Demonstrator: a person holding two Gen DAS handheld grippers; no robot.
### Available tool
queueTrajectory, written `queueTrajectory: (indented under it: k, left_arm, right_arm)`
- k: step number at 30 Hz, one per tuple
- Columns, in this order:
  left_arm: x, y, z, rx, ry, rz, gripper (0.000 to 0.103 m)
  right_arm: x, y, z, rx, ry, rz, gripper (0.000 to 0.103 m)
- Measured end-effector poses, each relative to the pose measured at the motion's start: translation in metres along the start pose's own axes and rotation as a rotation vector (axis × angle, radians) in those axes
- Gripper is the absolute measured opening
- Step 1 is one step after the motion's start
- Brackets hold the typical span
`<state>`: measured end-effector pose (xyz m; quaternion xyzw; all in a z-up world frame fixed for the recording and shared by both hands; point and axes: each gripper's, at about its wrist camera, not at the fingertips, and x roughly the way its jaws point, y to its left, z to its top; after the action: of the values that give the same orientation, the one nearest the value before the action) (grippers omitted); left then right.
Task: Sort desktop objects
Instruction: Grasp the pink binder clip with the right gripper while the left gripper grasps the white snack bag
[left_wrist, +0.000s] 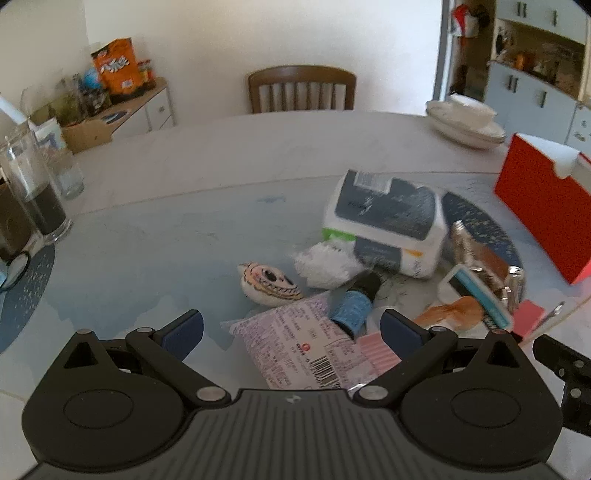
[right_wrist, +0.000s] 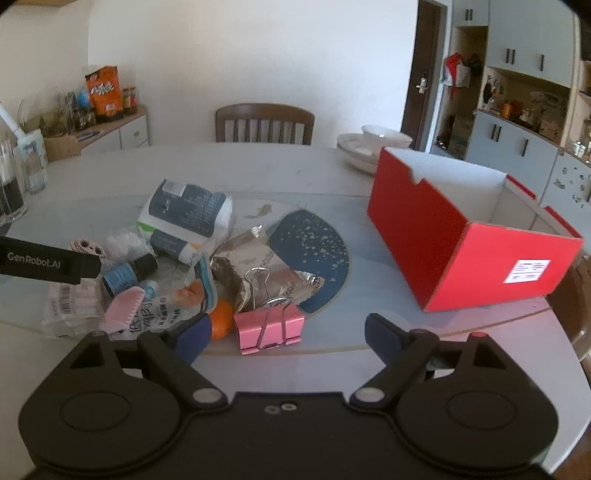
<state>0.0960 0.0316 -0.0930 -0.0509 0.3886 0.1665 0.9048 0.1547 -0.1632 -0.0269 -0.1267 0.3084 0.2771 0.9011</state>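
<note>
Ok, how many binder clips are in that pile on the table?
1 that I can see: a pink metal binder clip with wire handles, at the near edge of the pile, just ahead of the open right gripper. Others could be hidden under the crumpled wrappers.

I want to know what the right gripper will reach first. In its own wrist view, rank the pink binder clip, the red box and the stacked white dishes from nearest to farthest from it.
1. Pink binder clip: just ahead of the open right gripper, slightly left of centre.
2. Red box: farther back, on the right.
3. Stacked white dishes: at the far table edge, behind the box.
</note>
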Motion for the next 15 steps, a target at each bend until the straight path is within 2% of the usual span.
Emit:
queueTrajectory:
  k: [2, 4, 8, 15]
  left_arm:
    - [0.005, 0.0, -0.001, -0.011, 0.015, 0.01, 0.102]
    - [0.009, 0.002, -0.002, -0.032, 0.032, 0.017, 0.102]
    - [0.017, 0.003, -0.003, -0.049, 0.063, 0.024, 0.102]
    - [0.024, 0.006, -0.004, -0.089, 0.097, -0.006, 0.088]
  right_arm:
    - [0.008, -0.001, 0.001, -0.01, 0.008, 0.01, 0.087]
    - [0.017, -0.003, 0.001, -0.026, 0.028, 0.023, 0.078]
    - [0.029, -0.006, 0.0, -0.041, 0.052, 0.039, 0.077]
    - [0.042, -0.009, 0.001, -0.062, 0.071, 0.063, 0.065]
